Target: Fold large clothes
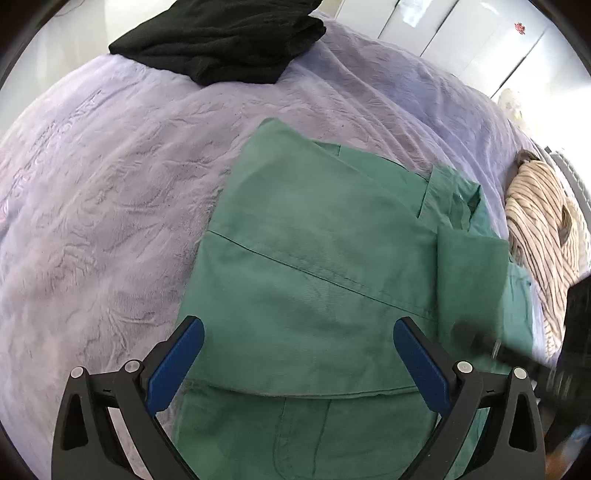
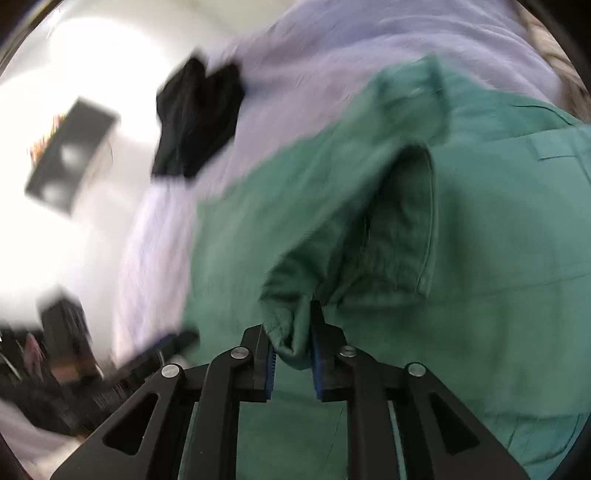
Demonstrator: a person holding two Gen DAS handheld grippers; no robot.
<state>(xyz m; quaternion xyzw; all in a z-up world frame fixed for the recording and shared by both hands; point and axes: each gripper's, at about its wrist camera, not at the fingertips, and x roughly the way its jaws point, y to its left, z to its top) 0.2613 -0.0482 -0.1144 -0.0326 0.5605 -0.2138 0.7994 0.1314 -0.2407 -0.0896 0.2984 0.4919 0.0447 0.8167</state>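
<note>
A green garment (image 1: 317,266) lies partly folded on a lilac bedspread (image 1: 110,192). My left gripper (image 1: 295,347) is open and empty, hovering over the garment's near part, its blue pads (image 1: 177,365) wide apart. My right gripper (image 2: 291,332) is shut on a bunched edge of the green garment (image 2: 369,221) and lifts it off the layer beneath. The right wrist view is motion-blurred. The right gripper shows as a dark blur at the right edge of the left wrist view (image 1: 517,354).
A folded black garment (image 1: 221,40) lies at the far end of the bed; it also shows in the right wrist view (image 2: 195,118). A striped beige garment (image 1: 543,225) lies at the right. White cabinets (image 1: 461,33) stand beyond the bed.
</note>
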